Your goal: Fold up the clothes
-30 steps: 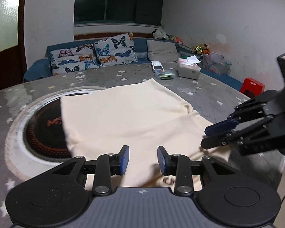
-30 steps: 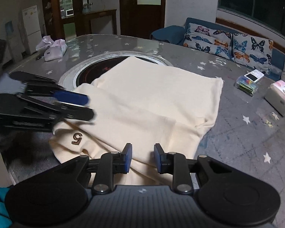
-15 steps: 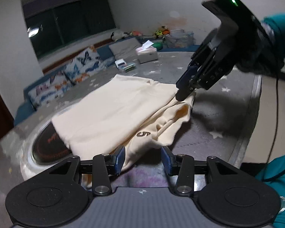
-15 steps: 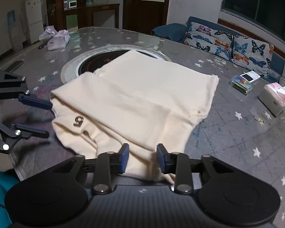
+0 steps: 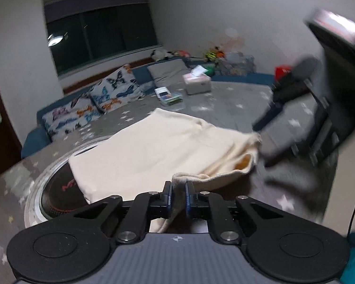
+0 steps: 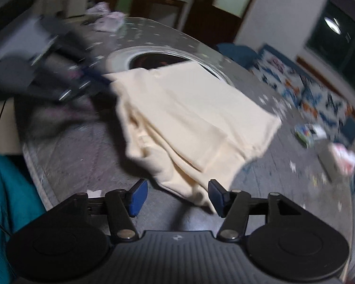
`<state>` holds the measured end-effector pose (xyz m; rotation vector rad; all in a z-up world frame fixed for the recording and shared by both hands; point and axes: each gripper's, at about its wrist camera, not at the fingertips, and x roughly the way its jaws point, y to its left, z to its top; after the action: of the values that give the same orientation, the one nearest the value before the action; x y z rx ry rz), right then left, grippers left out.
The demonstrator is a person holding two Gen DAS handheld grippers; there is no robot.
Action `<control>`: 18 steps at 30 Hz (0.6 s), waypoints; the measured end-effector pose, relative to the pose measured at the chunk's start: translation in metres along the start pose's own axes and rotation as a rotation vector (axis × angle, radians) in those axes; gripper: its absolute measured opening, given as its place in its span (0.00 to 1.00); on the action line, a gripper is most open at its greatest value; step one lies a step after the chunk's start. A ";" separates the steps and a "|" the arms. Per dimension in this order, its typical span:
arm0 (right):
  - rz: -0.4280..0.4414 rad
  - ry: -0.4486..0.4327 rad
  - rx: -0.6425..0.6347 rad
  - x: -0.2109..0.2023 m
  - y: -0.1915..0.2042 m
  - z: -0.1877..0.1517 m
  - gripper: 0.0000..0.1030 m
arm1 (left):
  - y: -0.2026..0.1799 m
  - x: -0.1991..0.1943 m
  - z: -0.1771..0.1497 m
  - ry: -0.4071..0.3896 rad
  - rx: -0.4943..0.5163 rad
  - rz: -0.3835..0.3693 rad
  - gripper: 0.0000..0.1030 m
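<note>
**Two claws, one cream shirt**

Nearest, the left gripper (image 5: 177, 195) is closing, its pads pinching the cream shirt (image 5: 158, 149) hem to lift it. The right gripper (image 6: 175, 197) is opening, shirt corner loose between. The shirt lies over the table's round black burner (image 5: 59, 189).

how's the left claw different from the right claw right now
The left claw has its jaws closing, pinched on an edge of the cream garment; the right claw has its jaws opening, wide apart.
The left claw has cloth pressed between its pads; the right claw's pads press on nothing, though a corner of the garment lies in the gap between them.
Both are black with blue pads and sit at the garment's near edge.
</note>
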<state>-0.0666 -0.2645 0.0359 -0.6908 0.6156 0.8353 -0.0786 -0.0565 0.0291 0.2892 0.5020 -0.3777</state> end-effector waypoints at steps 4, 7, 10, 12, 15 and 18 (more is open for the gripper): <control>0.004 -0.047 -0.042 0.012 0.003 0.007 0.56 | 0.016 0.006 0.010 0.004 -0.068 -0.011 0.11; 0.013 -0.061 -0.047 0.027 -0.001 0.013 0.49 | 0.024 0.014 0.013 0.020 -0.102 -0.023 0.11; 0.069 -0.047 -0.013 0.040 -0.010 0.018 0.27 | 0.030 0.019 0.012 0.032 -0.124 -0.027 0.11; 0.103 -0.041 0.029 0.044 -0.017 0.021 0.17 | 0.031 0.019 0.010 0.035 -0.135 -0.030 0.12; 0.135 -0.040 0.099 0.044 -0.030 0.027 0.13 | 0.030 0.011 0.002 0.034 -0.130 -0.025 0.20; 0.155 -0.040 0.155 0.042 -0.040 0.032 0.12 | 0.027 0.003 -0.007 0.037 -0.103 -0.002 0.21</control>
<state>-0.0051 -0.2410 0.0371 -0.4895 0.6965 0.9315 -0.0676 -0.0313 0.0263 0.1959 0.5558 -0.3474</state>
